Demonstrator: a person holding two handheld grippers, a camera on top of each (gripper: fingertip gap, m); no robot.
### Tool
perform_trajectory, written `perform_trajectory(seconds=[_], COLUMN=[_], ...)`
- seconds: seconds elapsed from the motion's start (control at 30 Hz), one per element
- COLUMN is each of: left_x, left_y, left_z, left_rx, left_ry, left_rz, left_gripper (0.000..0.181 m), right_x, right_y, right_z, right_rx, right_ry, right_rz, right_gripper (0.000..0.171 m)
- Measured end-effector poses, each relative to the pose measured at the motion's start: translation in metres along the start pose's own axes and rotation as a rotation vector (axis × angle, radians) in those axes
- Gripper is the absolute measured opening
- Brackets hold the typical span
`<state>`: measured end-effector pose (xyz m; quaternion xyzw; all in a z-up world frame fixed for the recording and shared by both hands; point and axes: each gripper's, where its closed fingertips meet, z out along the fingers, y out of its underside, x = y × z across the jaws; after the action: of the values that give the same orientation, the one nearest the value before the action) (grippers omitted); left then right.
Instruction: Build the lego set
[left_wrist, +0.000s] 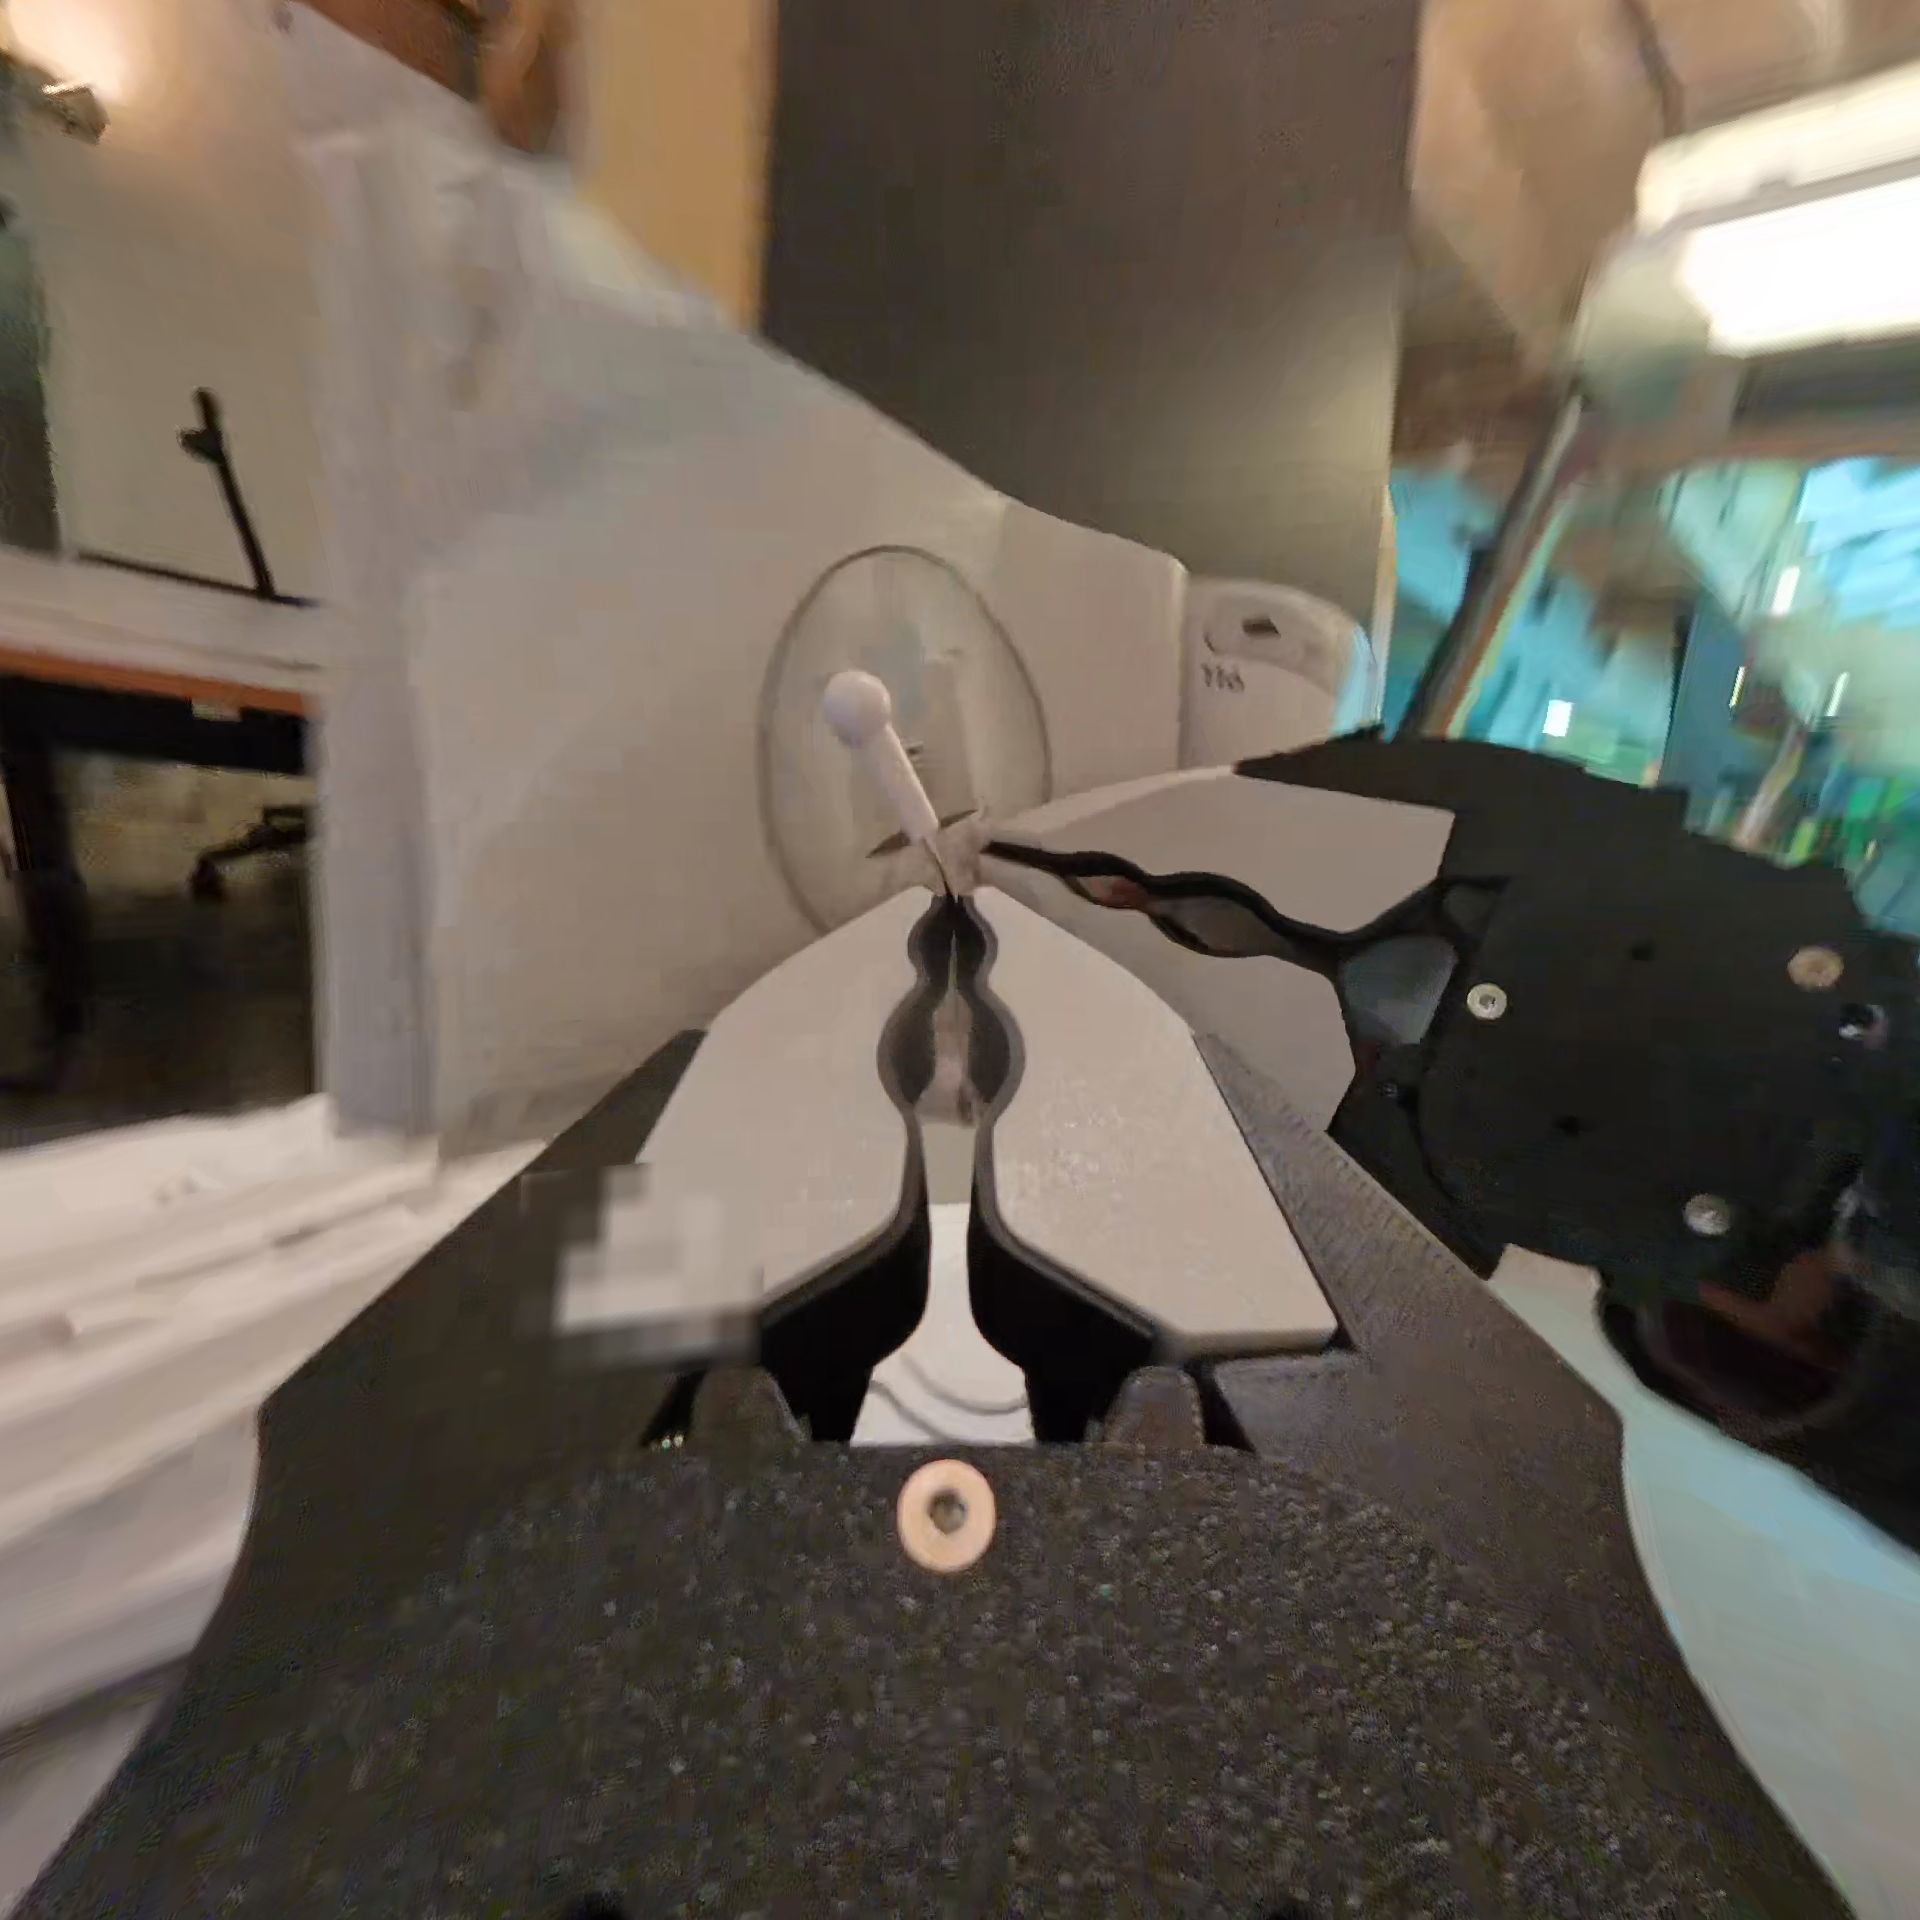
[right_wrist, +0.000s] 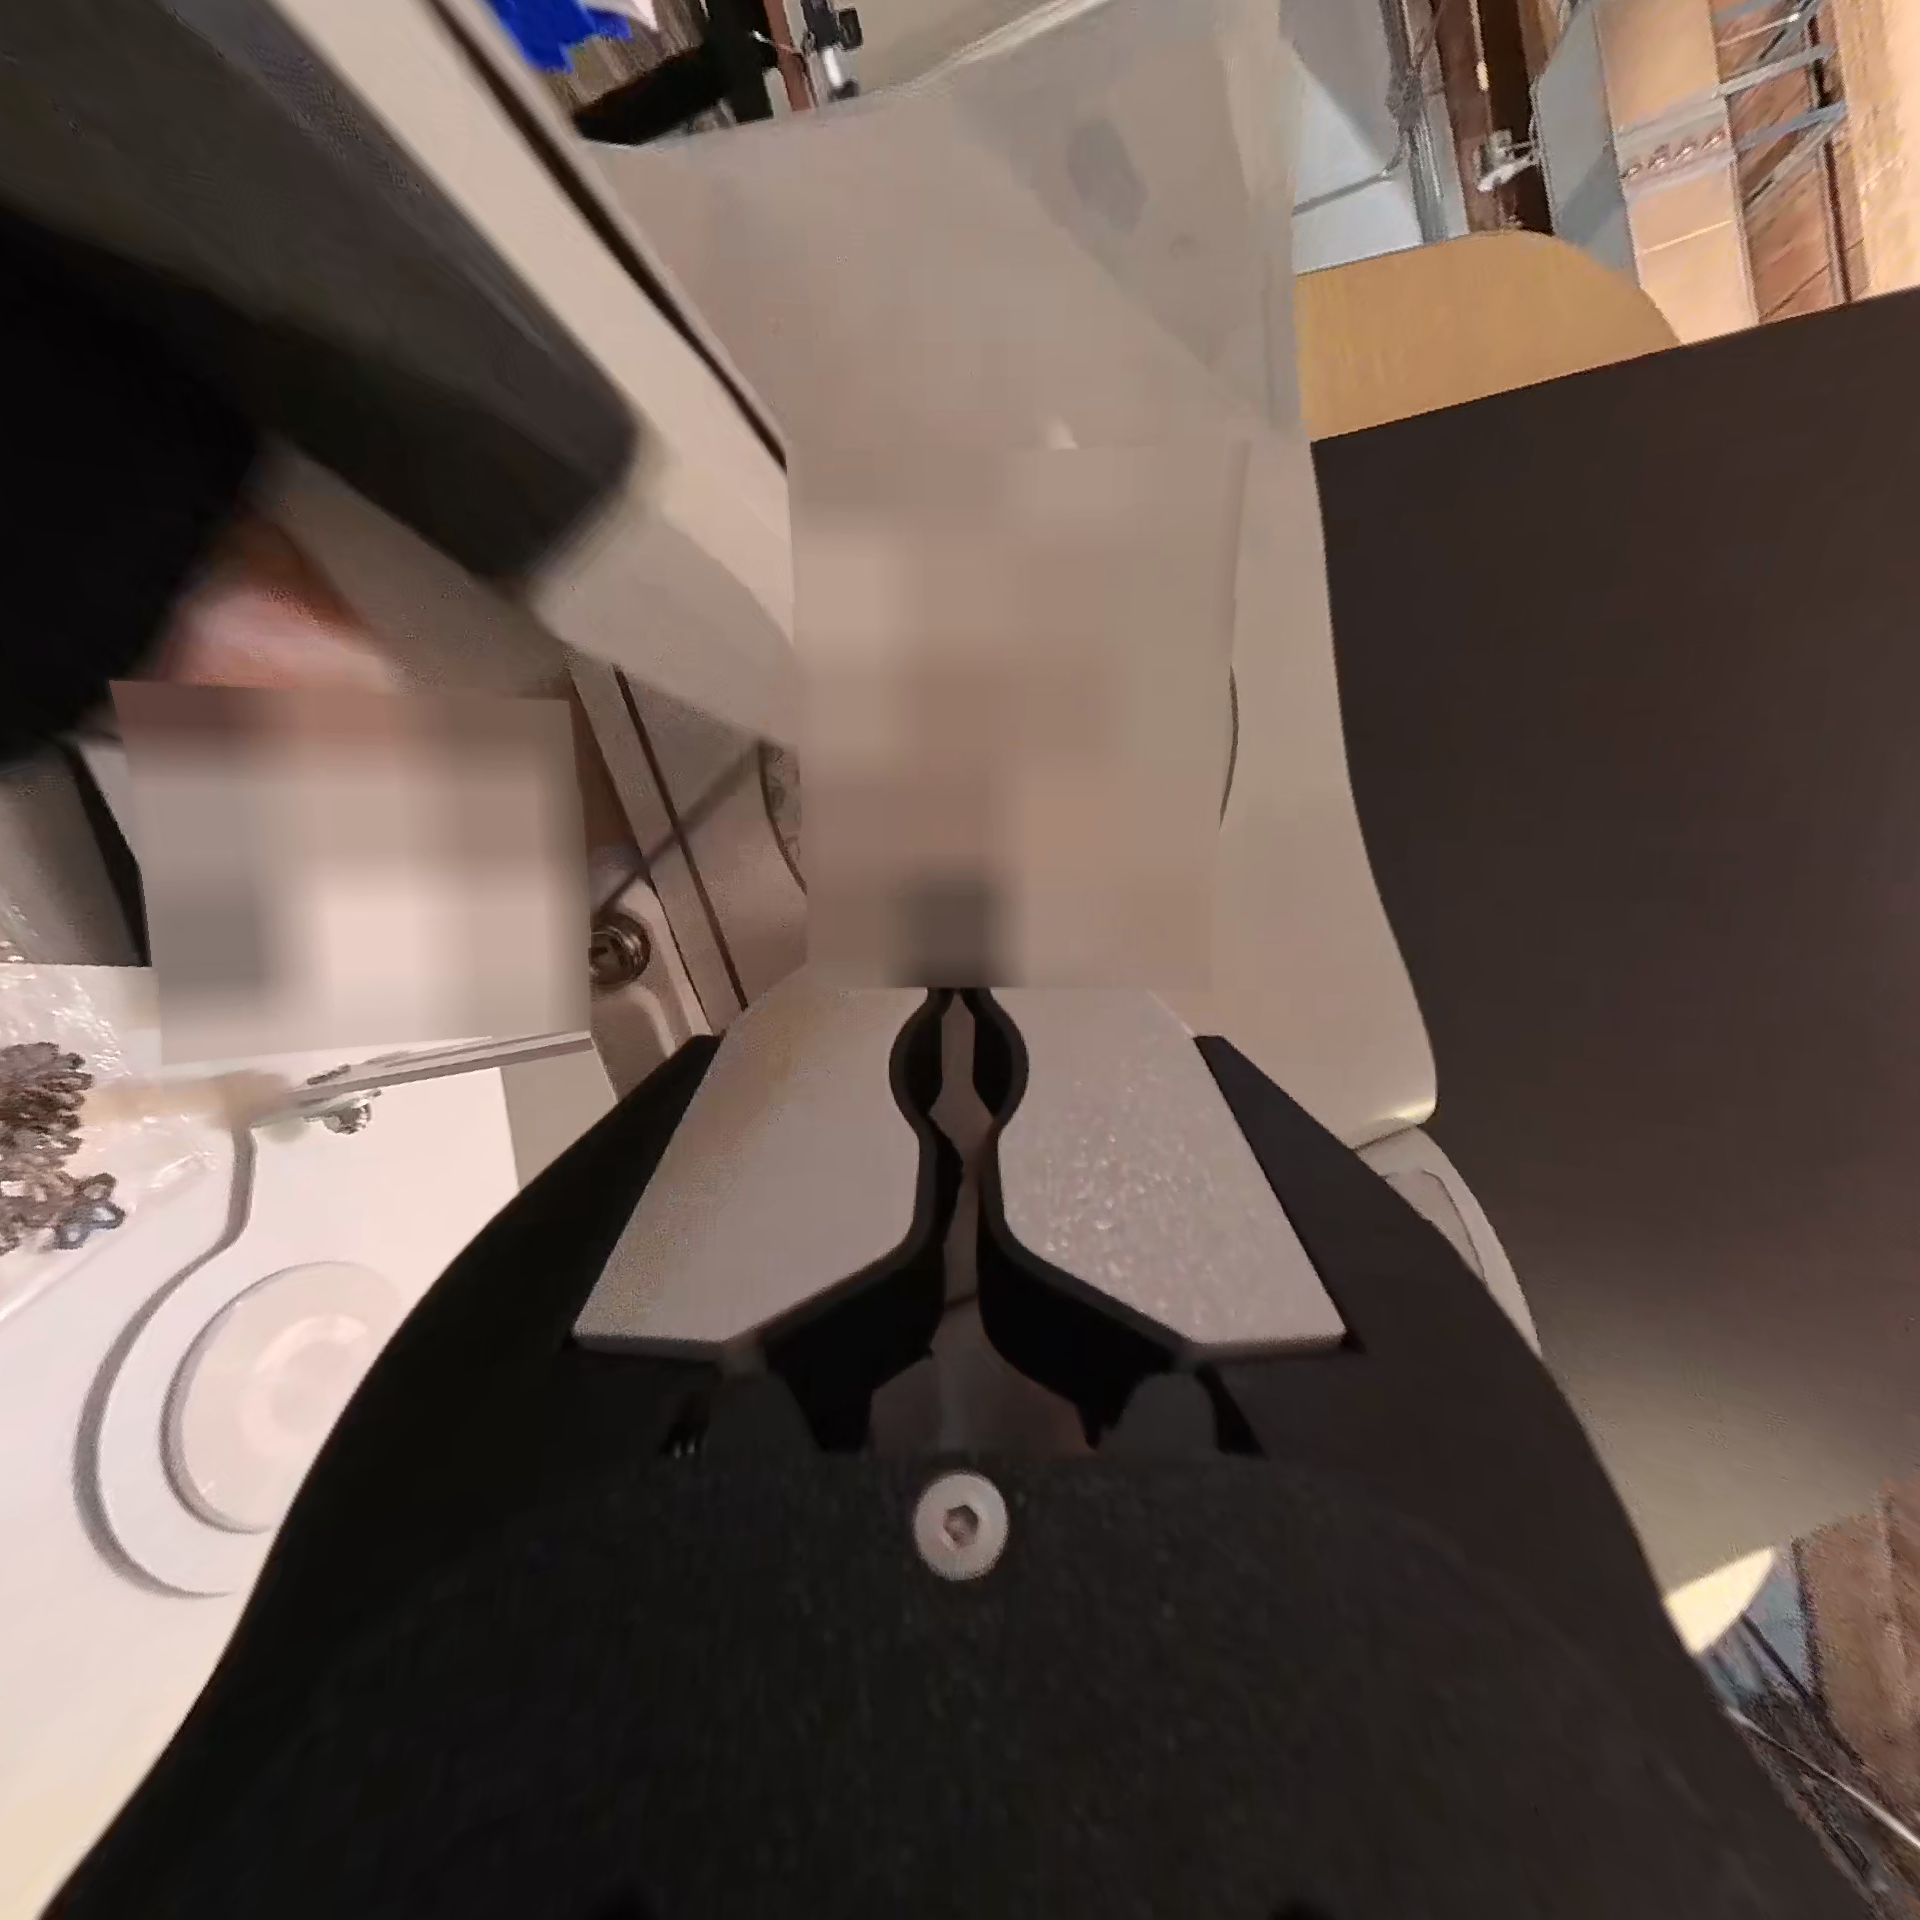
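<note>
A small Lego assembly is held in mid-air: a white rod with a ball end (left_wrist: 883, 753) rising from a small grey piece (left_wrist: 954, 850). My left gripper (left_wrist: 951, 906) is shut on the bottom of the grey piece. My right gripper (left_wrist: 992, 847) comes in from the right and is shut on the same piece's side. A clear round disc (left_wrist: 821, 748) shows just behind; I cannot tell whether it is joined. In the right wrist view my right gripper (right_wrist: 961, 997) is shut, and a blurred patch hides what its tips hold.
On the white table (right_wrist: 436, 1195) lie a clear round dish (right_wrist: 281, 1382), a curved grey piece (right_wrist: 156, 1340), a slim grey piece (right_wrist: 436, 1065) and a bag of small dark parts (right_wrist: 42, 1143). The left gripper's body (right_wrist: 343, 343) fills the upper left. A dark panel (right_wrist: 1610, 831) stands to the right. About 4 centimeters separates my left fingertips from my right.
</note>
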<state>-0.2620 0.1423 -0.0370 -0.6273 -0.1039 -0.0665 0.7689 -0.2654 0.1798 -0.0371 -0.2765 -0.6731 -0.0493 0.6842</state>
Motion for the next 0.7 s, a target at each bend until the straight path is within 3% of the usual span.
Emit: perform_trajectory(seconds=[0.13, 0.2, 0.3, 0.47, 0.7], left_x=[0.013, 0.007, 0.004, 0.006, 0.035], left_y=[0.006, 0.008, 0.008, 0.009, 0.032], left_z=[0.026, 0.029, 0.029, 0.03, 0.036], left_rx=[-0.274, -0.356, -0.384, -0.44, -0.587], left_ry=[0.059, 0.047, 0.05, -0.016, -0.035], left_rz=[0.363, 0.395, 0.424, 0.585, 1.264], left_gripper=[0.001, 0.002, 0.002, 0.003, 0.002], right_x=[-0.001, 0.005, 0.014, 0.014, 0.007], right_y=[-0.001, 0.001, 0.017, 0.068, 0.081], right_z=[-0.001, -0.012, -0.035, -0.047, -0.042], right_rx=[0.041, 0.105, 0.126, 0.036, 0.014], right_ry=[-0.022, 0.002, 0.019, 0.05, 0.041], right_rz=[0.014, 0.04, 0.085, -0.034, -0.033], right_gripper=[0.002, 0.003, 0.003, 0.003, 0.0])
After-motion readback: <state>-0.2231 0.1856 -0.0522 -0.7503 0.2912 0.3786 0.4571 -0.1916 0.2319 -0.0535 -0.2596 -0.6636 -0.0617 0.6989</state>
